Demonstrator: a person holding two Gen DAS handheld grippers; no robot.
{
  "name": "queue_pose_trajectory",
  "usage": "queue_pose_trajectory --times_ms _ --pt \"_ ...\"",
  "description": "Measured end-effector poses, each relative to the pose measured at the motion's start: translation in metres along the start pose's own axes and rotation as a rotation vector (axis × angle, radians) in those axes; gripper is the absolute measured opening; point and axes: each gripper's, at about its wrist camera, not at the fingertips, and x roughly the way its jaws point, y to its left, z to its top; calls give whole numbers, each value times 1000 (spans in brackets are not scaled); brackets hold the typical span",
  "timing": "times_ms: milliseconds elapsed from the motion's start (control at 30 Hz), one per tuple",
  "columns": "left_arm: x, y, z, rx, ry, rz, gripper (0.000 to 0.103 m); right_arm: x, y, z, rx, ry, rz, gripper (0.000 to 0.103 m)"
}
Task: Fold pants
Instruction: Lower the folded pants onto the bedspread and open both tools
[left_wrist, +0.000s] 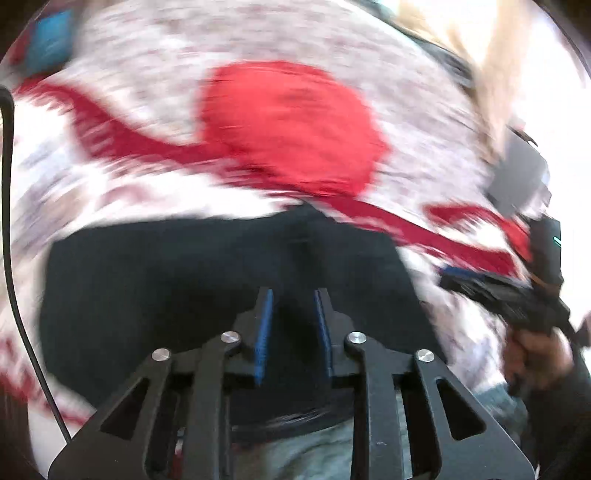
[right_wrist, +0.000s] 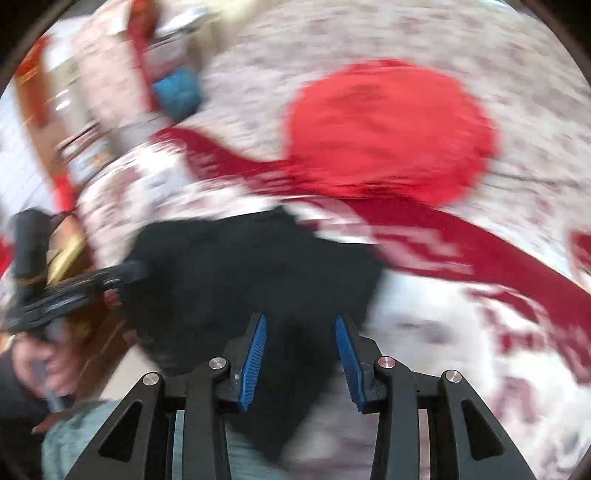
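I see the folded black fabric pants (right_wrist: 251, 273) under and ahead of my right jaws, round red cloth (right_wrist: 391, 133) beyond them on the patterned bedspread (right_wrist: 443, 350).

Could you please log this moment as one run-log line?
black pants: lying on patterned cover | left gripper: open, empty | right gripper: open, empty

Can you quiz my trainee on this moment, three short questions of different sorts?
1. True or false: the left gripper is clamped on the black pants.
2. What lies beyond the pants on the patterned bedspread? A) a red garment B) a green towel C) a yellow pillow
3. Fill in: the right gripper has blue pads and its jaws stand ____.

Key: 1 false, its jaws are parted with nothing pinched; 2 A; 3 open.
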Motion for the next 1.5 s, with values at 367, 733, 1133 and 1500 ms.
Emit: queue_pose_trajectory --times_ms 367,733,1133,1500 --pt "57 -9 -17 95 151 -47 4 13 -39 3 110 -96 114 32" --pt "116 -15 49 -37 280 39 2 89 -29 25 86 -3 105 31" --pt "115 -10 32 -108 230 18 1 50 14 -43 -230 140 106 36" --pt "23 -23 34 -42 -1 99 40 5 3 -26 -72 -92 -285 38"
